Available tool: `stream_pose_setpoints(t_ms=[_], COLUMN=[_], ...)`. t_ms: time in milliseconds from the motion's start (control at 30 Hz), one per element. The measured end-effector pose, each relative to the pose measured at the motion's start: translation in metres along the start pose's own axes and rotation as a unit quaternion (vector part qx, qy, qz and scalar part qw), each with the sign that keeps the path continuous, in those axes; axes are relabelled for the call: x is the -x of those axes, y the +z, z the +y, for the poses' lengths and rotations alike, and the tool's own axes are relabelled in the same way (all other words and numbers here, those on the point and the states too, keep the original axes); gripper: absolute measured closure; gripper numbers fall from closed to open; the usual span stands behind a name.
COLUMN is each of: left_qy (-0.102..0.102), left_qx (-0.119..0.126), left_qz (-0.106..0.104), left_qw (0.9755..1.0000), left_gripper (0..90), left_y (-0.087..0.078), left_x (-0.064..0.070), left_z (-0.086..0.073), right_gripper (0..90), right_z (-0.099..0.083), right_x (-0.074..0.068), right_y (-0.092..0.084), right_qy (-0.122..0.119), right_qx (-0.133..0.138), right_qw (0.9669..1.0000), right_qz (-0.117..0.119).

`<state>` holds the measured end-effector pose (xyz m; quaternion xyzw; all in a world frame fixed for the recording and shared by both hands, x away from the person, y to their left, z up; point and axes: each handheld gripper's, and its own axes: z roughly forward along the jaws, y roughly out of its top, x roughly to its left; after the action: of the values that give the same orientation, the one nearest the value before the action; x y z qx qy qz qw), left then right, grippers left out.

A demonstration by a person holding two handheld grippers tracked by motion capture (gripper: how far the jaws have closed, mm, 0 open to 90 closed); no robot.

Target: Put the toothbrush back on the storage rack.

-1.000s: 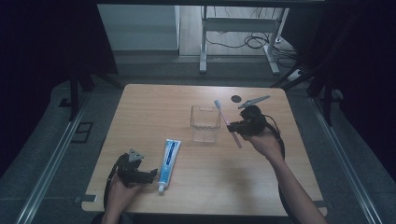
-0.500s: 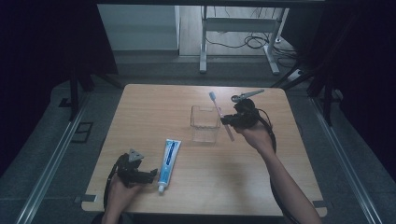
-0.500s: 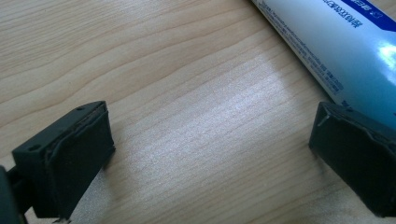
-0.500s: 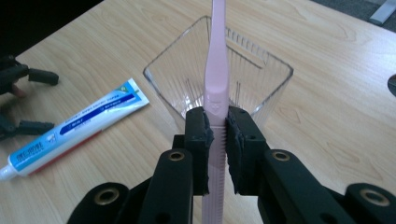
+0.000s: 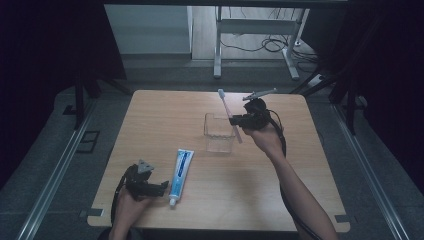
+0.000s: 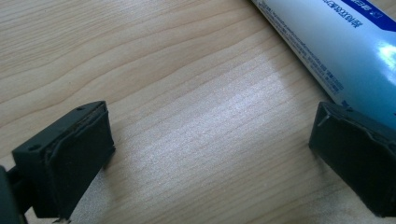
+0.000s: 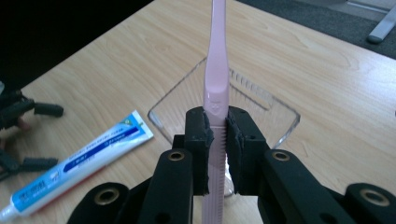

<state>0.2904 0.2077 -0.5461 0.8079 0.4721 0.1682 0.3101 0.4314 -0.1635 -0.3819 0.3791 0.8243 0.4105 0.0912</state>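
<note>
Because the right gripper point(image 5: 243, 121) pinches the pink toothbrush point(image 5: 230, 114) at a narrow spot partway along its handle, the long stem could swivel or slide between the pads if it knocks the rim of the clear container point(image 5: 219, 133) on the way in; a tilt like the one seen in the high view, with the head slanting toward the upper middle of the frame, would make the lower end catch the wall rather than drop inside. A hard knock might also push the light container across the table point(image 5: 155, 120). In the right gripper view the jaws are nearly closed, both pads pressed flat on the toothbrush point(image 7: 217, 84), which rises straight up the centre of the frame over the container point(image 7: 261, 100). At the lower left of the high view, the left gripper point(image 5: 159, 187) rests on the table with its jaws spread wide and nothing between them, the toothpaste tube point(image 5: 181, 169) lying just beside it.
</note>
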Motion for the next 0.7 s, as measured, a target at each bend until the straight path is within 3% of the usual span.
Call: stream_pose_setpoints(t_ms=[400, 700], left_qy=[0.0, 0.0], left_qx=[0.0, -0.001], left_qz=[0.0, 0.0], left_qw=[1.0, 1.0], left_gripper=[0.0, 0.0], left_y=[0.0, 0.0], left_x=[0.0, 0.0], left_z=[0.0, 0.0], right_gripper=[78.8, 78.8], right_z=[0.018, 0.017], right_x=[-0.001, 0.001], right_y=[0.014, 0.031], right_qy=[0.005, 0.004], right_qx=[0.029, 0.035], right_qw=[0.9995, 0.9991], right_qz=[-0.012, -0.024])
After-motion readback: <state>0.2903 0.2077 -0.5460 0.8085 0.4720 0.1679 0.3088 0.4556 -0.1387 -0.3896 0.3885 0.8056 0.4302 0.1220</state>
